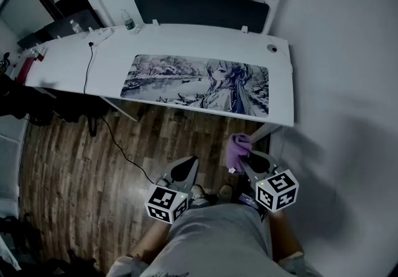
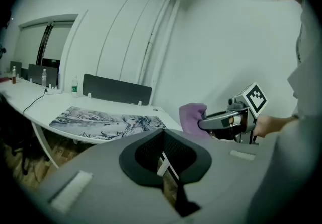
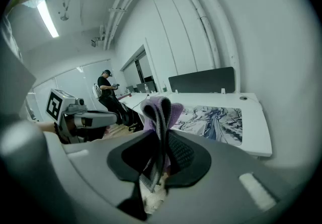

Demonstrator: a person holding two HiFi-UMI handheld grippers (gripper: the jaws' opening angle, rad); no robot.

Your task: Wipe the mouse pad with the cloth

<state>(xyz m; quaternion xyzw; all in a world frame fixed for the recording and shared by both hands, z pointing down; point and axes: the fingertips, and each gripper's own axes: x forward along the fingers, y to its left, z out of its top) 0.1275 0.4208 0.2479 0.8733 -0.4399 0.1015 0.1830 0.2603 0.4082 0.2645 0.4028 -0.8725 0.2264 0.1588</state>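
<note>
The long mouse pad [image 1: 186,79], printed with a pale anime picture, lies flat on the white desk [image 1: 68,61]; it also shows in the left gripper view [image 2: 105,120] and the right gripper view [image 3: 214,120]. My right gripper [image 1: 249,159] [image 3: 160,155] is shut on a purple cloth [image 1: 239,148] [image 3: 160,109], which stands bunched above the jaws. It hangs in front of the desk's near edge, short of the pad. My left gripper [image 1: 185,170] [image 2: 163,155] is level with it to the left, shut and holding nothing. The cloth [image 2: 191,117] also appears beside it.
A black panel [image 1: 199,11] stands along the desk's back edge. Water bottles [image 1: 127,20] and a cable [image 1: 93,83] sit at the desk's left end. Wooden floor [image 1: 74,157] lies below, and a white wall [image 1: 342,83] stands to the right. A person [image 3: 108,92] stands far off.
</note>
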